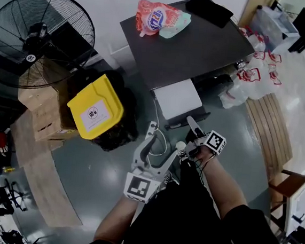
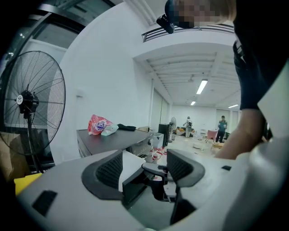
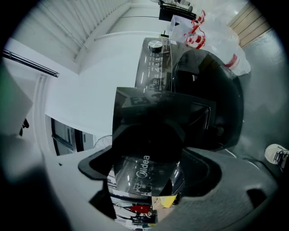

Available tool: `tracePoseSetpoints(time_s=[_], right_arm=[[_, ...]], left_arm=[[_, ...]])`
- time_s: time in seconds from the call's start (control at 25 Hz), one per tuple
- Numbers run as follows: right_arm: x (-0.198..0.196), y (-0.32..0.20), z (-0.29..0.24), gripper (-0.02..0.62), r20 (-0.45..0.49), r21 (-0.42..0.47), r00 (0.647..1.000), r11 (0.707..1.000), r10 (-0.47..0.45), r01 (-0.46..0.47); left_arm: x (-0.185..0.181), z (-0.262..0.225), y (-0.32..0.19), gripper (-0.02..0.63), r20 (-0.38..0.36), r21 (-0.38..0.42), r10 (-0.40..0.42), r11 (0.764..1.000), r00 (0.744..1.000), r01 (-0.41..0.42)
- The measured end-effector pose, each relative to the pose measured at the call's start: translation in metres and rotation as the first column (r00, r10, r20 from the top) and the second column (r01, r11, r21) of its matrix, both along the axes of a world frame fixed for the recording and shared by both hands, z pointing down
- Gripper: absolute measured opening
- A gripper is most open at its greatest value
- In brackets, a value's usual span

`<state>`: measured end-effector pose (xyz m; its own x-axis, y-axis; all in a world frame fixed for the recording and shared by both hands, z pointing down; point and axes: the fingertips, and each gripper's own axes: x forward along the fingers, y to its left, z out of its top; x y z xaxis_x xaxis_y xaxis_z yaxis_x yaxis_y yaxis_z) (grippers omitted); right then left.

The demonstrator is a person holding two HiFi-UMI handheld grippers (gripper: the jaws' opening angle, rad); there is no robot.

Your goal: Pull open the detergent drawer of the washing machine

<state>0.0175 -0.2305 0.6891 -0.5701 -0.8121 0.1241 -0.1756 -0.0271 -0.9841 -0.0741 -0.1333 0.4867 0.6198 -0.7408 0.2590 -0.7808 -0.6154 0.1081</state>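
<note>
Right gripper (image 1: 191, 126) is clamping the detergent drawer (image 1: 177, 98) front ahead of it. The drawer is looking mostly out already. Left gripper (image 1: 157, 141) is hanging alongside, jaws apart, empty.

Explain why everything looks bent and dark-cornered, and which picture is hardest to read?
Head view: the wide lens bends the straight edges of the washing machine; light is even. Left gripper view: a round image with black corners, glare from the ceiling lights. Right gripper view: hardest, dim, the glossy detergent drawer between the fingers showing reflections.
</note>
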Motion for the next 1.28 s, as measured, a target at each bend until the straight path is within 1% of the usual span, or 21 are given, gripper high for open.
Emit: tracePoseSetpoints(time_s=[0.24,0.32,0.36,0.4,0.44,0.48,0.56,0.64,0.68,0.76,0.8,0.88,0.96,1.04,1.12,1.16,1.2,1.28], right_arm=[[0.001,0.017,0.007,0.468,-0.014,-0.02,0.999,0.999,0.03,-0.03],[0.001,0.017,0.004,0.472,-0.045,0.006,0.999,1.0,0.023,-0.023],[0.0,0.019,0.003,0.463,-0.069,0.027,0.998,1.0,0.014,-0.012],[0.001,0.023,0.003,0.456,-0.096,0.026,0.995,1.0,0.007,-0.004],[0.002,0.029,0.004,0.457,-0.12,0.005,0.993,1.0,0.004,-0.003],[0.004,0.035,0.004,0.445,-0.139,-0.014,0.99,1.0,0.002,-0.004],[0.006,0.045,-0.003,0.434,-0.164,-0.017,0.986,1.0,-0.001,-0.001],[0.006,0.052,-0.017,0.414,-0.18,0.034,0.984,0.999,-0.01,0.016],[0.004,0.052,-0.029,0.407,-0.191,0.092,0.982,0.995,-0.016,0.034],[0.003,0.053,-0.053,0.39,-0.23,0.211,0.973,0.975,-0.025,0.075],[0.003,0.056,-0.062,0.379,-0.251,0.238,0.968,0.967,-0.025,0.087],[0.004,0.065,-0.077,0.342,-0.292,0.257,0.956,0.961,-0.023,0.101],[0.007,0.075,-0.094,0.32,-0.347,0.276,0.938,0.953,-0.023,0.126],[0.007,0.085,-0.116,0.286,-0.392,0.318,0.92,0.935,-0.021,0.157],[0.006,0.096,-0.14,0.201,-0.44,0.367,0.898,0.909,-0.016,0.196],[0.006,0.101,-0.152,0.156,-0.474,0.386,0.881,0.895,-0.015,0.223],[0.006,0.107,-0.162,0.11,-0.514,0.401,0.858,0.88,-0.014,0.255],[0.005,0.117,-0.18,0.02,-0.606,0.426,0.796,0.84,-0.011,0.335]], left_arm=[[-0.009,0.007,0.022,0.279,0.002,0.009,0.02,1.0,1.0,-0.02],[-0.012,0.006,0.028,0.279,0.001,-0.003,0.022,1.0,1.0,-0.022],[-0.014,0.006,0.031,0.279,0.0,-0.004,0.023,1.0,1.0,-0.023],[-0.015,0.006,0.034,0.279,-0.001,-0.003,0.025,1.0,1.0,-0.025],[-0.017,0.006,0.037,0.279,-0.002,-0.001,0.028,1.0,1.0,-0.028],[-0.018,0.006,0.04,0.279,-0.003,0.002,0.032,1.0,1.0,-0.031],[-0.019,0.003,0.045,0.279,-0.008,0.007,0.034,0.999,0.999,-0.034],[-0.021,-0.001,0.052,0.279,-0.023,0.013,0.032,0.999,0.999,-0.032],[-0.022,-0.002,0.055,0.279,-0.031,0.016,0.032,0.999,0.999,-0.031],[-0.022,-0.006,0.061,0.279,-0.046,0.021,0.034,0.999,0.998,-0.033],[-0.022,-0.008,0.064,0.279,-0.052,0.022,0.035,0.999,0.998,-0.034],[-0.022,-0.012,0.071,0.279,-0.067,0.024,0.036,0.999,0.997,-0.035],[-0.021,-0.014,0.076,0.279,-0.08,0.038,0.035,0.999,0.996,-0.032],[-0.022,-0.009,0.081,0.279,-0.088,0.045,0.032,0.999,0.996,-0.028],[-0.022,-0.006,0.085,0.279,-0.097,0.03,0.022,0.999,0.995,-0.019],[-0.021,-0.007,0.088,0.278,-0.103,0.025,0.018,1.0,0.995,-0.016],[-0.018,-0.009,0.09,0.276,-0.106,0.026,0.016,1.0,0.994,-0.014],[-0.01,-0.013,0.092,0.237,-0.102,0.041,0.013,0.999,0.995,-0.009]])
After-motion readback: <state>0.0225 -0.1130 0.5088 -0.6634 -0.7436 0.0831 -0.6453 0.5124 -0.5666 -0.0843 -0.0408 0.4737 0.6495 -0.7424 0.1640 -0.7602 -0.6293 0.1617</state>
